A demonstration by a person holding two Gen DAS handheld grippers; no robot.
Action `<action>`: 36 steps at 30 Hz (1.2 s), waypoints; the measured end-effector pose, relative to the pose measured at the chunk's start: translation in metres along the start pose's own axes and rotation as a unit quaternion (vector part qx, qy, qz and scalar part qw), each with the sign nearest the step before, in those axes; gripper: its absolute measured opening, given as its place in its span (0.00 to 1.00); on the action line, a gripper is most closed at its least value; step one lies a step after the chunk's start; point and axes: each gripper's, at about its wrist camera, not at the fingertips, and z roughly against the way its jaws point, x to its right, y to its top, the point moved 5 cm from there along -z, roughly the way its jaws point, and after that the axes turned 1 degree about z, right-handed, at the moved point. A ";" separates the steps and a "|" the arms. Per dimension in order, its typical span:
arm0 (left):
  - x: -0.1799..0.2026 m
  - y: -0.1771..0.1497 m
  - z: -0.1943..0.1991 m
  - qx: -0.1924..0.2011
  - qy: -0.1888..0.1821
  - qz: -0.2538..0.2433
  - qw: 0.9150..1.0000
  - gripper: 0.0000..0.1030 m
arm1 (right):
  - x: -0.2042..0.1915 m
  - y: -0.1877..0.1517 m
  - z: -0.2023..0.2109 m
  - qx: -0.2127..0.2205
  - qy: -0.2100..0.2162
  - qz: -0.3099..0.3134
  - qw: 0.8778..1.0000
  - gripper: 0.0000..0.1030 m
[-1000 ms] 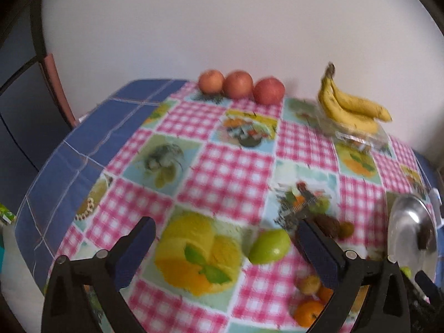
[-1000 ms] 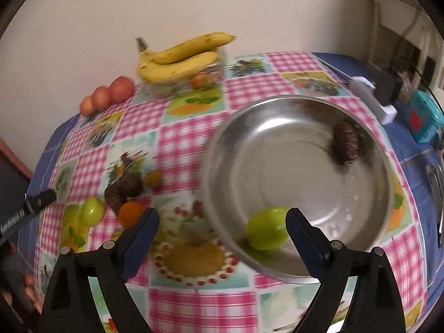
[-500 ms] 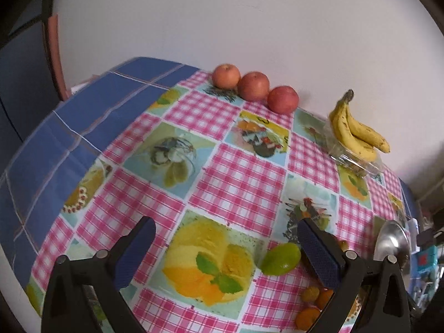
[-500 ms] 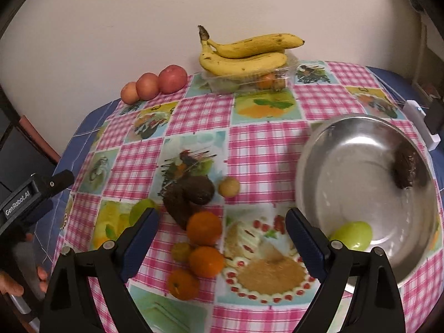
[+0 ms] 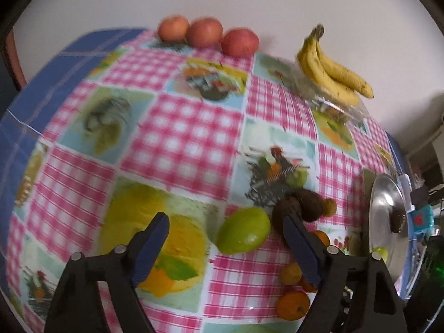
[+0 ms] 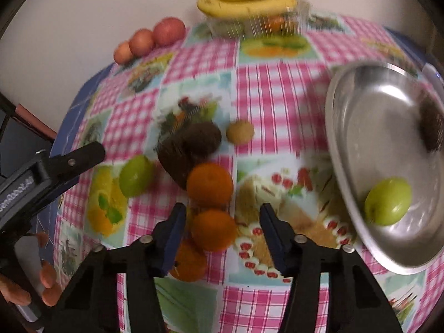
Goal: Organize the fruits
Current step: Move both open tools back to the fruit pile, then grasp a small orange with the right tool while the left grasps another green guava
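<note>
I am working two hand-held grippers over a table (image 5: 177,127) with a pink checked cloth. My left gripper (image 5: 224,236) is spread wide and holds nothing; a green fruit (image 5: 243,233) lies on the cloth between its fingers, low and right of centre in the left view. My right gripper (image 6: 220,227) is also spread and empty, with an orange (image 6: 213,229) sitting between its fingers near the bottom centre of the right view; more oranges lie just above and below it. A steel bowl (image 6: 341,149) at the right edge already holds a second green fruit (image 6: 388,201) and a dark fruit (image 6: 431,127). Bananas (image 6: 249,1) and three apples (image 6: 155,37) line the top of the frame. I judge the green fruit smooth, firm and likely to roll, so I would close across its widest middle; the orange looks light, with a slightly yielding skin, and wants a gentle squeeze at its equator.
</note>
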 end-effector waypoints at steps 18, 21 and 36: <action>0.000 -0.007 -0.017 -0.035 -0.036 0.041 0.998 0.49 | -0.006 -0.003 -0.004 -0.007 0.031 -0.004 0.999 0.36; -0.004 -0.005 -0.011 -0.028 -0.038 0.050 0.998 0.49 | -0.001 -0.001 0.003 0.001 0.030 -0.007 1.000 0.36; 0.006 0.011 0.026 0.029 -0.047 0.044 0.997 0.49 | 0.056 0.018 0.055 0.076 0.000 -0.067 0.995 0.36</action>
